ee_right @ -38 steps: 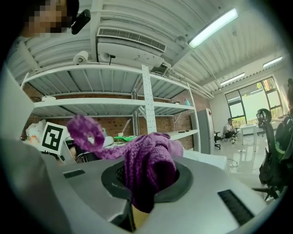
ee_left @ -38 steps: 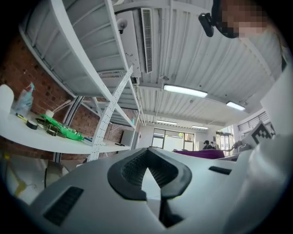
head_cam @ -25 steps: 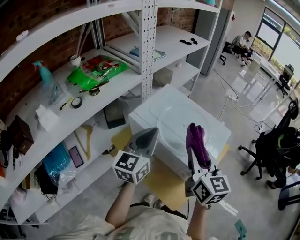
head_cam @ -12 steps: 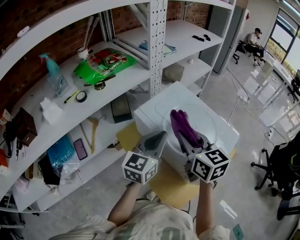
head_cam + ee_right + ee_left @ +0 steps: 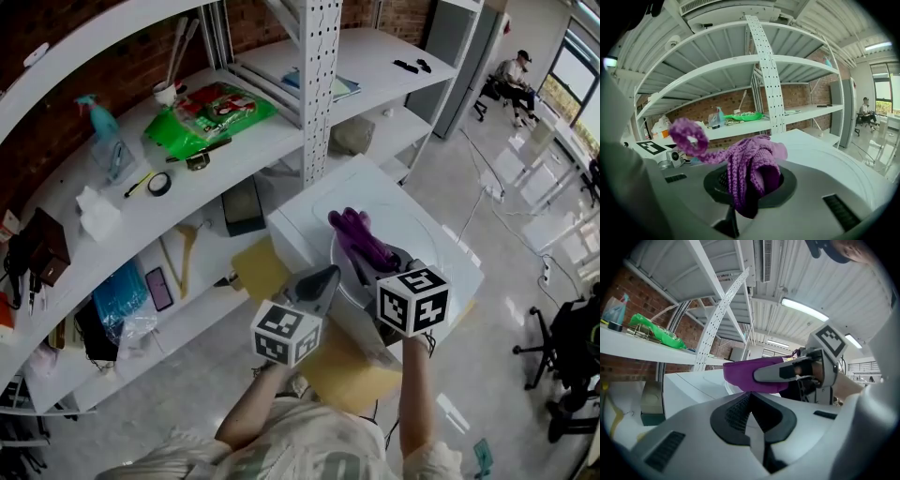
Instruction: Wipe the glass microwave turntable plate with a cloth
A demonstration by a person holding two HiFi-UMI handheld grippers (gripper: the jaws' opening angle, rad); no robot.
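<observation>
Reading this as the start of the wipe: cloth is over the plate, contact unconfirmed.

- right gripper (image 5: 367, 262): jaws clamped on a purple knitted cloth (image 5: 356, 236). In the right gripper view the cloth (image 5: 752, 171) bunches up out of the jaws, with a loose loop flopping toward 10 o'clock.
- left gripper (image 5: 323, 279): jaws closed together, nothing between them. It hangs at 8 o'clock of the plate, off the glass.
- glass turntable plate (image 5: 417, 234): lies flat on top of a white appliance (image 5: 305, 220), centred a bit toward the 4 o'clock side of the top. The cloth sits over its 9 o'clock rim. We can't tell whether the fabric touches the glass or floats just above.
- A brown cardboard sheet (image 5: 251, 267) lies on the floor at 8 o'clock of the appliance.

Risks, as we judge them:
1. Nothing pins the plate. A sideways wipe could drag it across the smooth top toward the 4 o'clock edge and off. We'd brace the rim with the left gripper first.
2. The cloth is bunched high, so pressing down could put the hard jaw tips on the glass rather than fabric: scrape or chip.
3. The grip is on a small fold. Friction on the glass could pull the cloth out.
4. The loose loop could snag a jaw or the rim.
</observation>
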